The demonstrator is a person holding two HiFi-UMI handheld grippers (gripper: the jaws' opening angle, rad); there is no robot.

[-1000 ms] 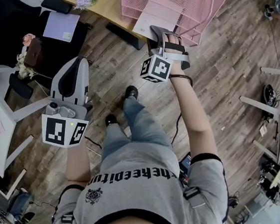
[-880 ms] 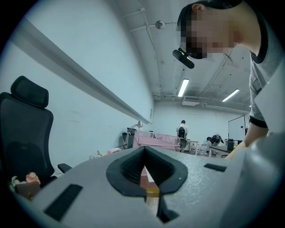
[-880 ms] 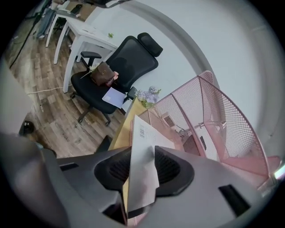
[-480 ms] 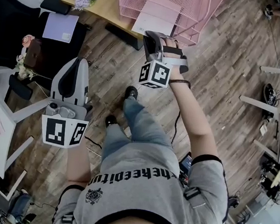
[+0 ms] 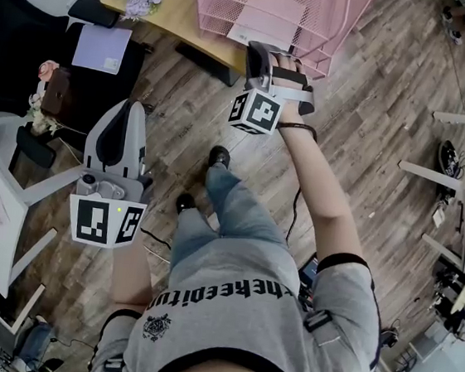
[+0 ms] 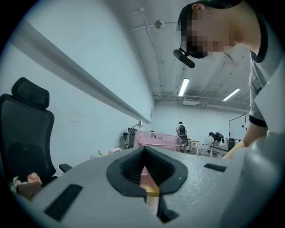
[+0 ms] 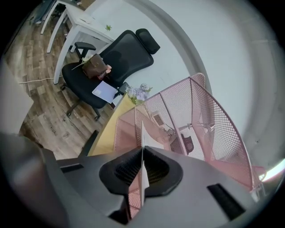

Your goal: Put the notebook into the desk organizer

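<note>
- Right gripper (image 5: 257, 54), top middle of the frame, is at the big pink desk organizer (image 5: 336, 9).
- Left gripper (image 5: 126, 115), lower left: I see its jaws together, empty.
- Notebook (image 5: 272, 19) lies in the organizer; the right jaws have just been closing and pinch its edge.

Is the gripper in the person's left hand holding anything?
No, in its own view the left gripper has its jaws closed together, and nothing is clamped between them.
</note>
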